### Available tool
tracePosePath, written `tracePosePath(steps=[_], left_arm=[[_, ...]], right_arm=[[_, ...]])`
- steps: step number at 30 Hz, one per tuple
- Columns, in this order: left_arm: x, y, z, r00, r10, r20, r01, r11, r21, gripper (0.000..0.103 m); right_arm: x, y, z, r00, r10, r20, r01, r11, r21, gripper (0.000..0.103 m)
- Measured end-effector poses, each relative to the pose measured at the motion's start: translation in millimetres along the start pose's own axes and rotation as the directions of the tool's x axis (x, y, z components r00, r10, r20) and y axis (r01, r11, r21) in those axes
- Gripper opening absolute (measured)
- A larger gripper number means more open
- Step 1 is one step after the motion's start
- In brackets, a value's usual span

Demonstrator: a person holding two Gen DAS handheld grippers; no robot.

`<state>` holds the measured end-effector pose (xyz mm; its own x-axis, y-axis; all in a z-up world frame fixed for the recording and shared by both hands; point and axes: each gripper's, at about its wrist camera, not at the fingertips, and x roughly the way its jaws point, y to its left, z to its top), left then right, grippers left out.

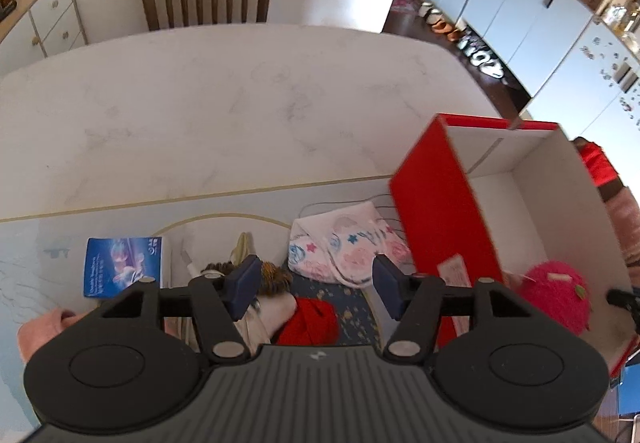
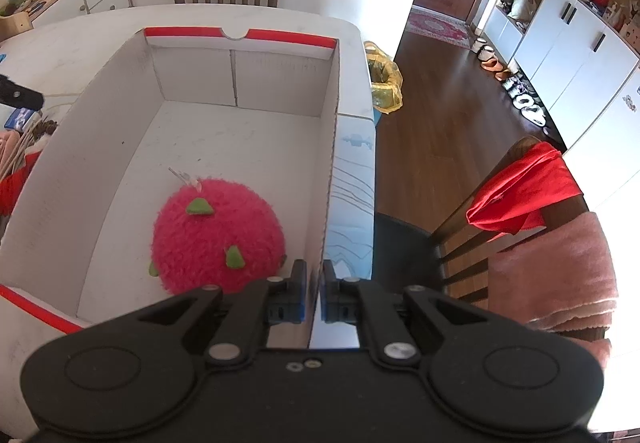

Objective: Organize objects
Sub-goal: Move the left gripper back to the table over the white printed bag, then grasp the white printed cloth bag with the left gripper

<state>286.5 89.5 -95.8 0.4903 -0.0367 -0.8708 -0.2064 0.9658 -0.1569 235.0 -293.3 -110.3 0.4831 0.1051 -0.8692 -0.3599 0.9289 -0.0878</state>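
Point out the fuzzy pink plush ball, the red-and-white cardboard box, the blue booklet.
fuzzy pink plush ball (image 2: 216,235), right wrist view, middle of its fur.
red-and-white cardboard box (image 2: 276,71), right wrist view, far inner wall.
blue booklet (image 1: 122,265), left wrist view, cover centre.

body: black ribbed housing, round end caps
links: black arms, silver rivets
pads (image 1: 245,285): blue blocks
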Motion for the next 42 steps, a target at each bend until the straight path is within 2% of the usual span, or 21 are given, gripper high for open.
tracePosePath(steps=[10, 15, 19, 22, 27, 30, 31, 36, 40, 42], left_arm=[[56, -6, 22, 0.998, 0.020, -0.062, -0.021, 1.000, -0.016, 0.061], [77, -7, 25, 0.996, -0.008, -0.088, 0.004, 0.999, -0.048, 0.061], [91, -12, 24, 0.994, 0.005, -0.112, -0.008, 0.999, -0.031, 0.061], [94, -15, 24, 0.995, 0.014, -0.102, -0.015, 1.000, -0.011, 0.064], [94, -24, 21, 0.994, 0.053, -0.094, -0.048, 0.998, 0.051, 0.063], [95, -37, 16, 0.990, 0.121, -0.079, -0.108, 0.983, 0.148, 0.050], [93, -38, 15, 0.991, 0.112, -0.073, -0.099, 0.983, 0.157, 0.041], [88, -39, 14, 0.991, 0.122, -0.056, -0.110, 0.978, 0.180, 0.009], [87, -42, 12, 0.992, 0.121, -0.047, -0.110, 0.975, 0.194, 0.000], [84, -41, 11, 0.992, 0.115, -0.044, -0.105, 0.978, 0.183, 0.000]], right_arm=[[0, 0, 2, 1.000, -0.012, -0.013, 0.012, 1.000, 0.023, 0.006], [0, -1, 5, 1.000, -0.018, -0.016, 0.018, 1.000, 0.024, 0.006], [1, 0, 6, 1.000, -0.021, -0.021, 0.022, 0.999, 0.024, 0.006], [1, 0, 6, 0.999, -0.023, -0.025, 0.023, 1.000, 0.021, 0.006], [2, 0, 7, 0.999, -0.026, -0.027, 0.026, 0.999, 0.023, 0.006], [3, 0, 8, 0.999, -0.023, -0.027, 0.024, 0.999, 0.025, 0.006], [3, 1, 8, 0.999, -0.025, -0.027, 0.025, 0.999, 0.024, 0.006], [4, 1, 7, 0.999, -0.025, -0.030, 0.025, 0.999, 0.023, 0.006], [4, 1, 6, 0.999, -0.025, -0.034, 0.026, 0.999, 0.022, 0.006], [4, 1, 6, 0.999, -0.027, -0.035, 0.028, 0.999, 0.020, 0.006]])
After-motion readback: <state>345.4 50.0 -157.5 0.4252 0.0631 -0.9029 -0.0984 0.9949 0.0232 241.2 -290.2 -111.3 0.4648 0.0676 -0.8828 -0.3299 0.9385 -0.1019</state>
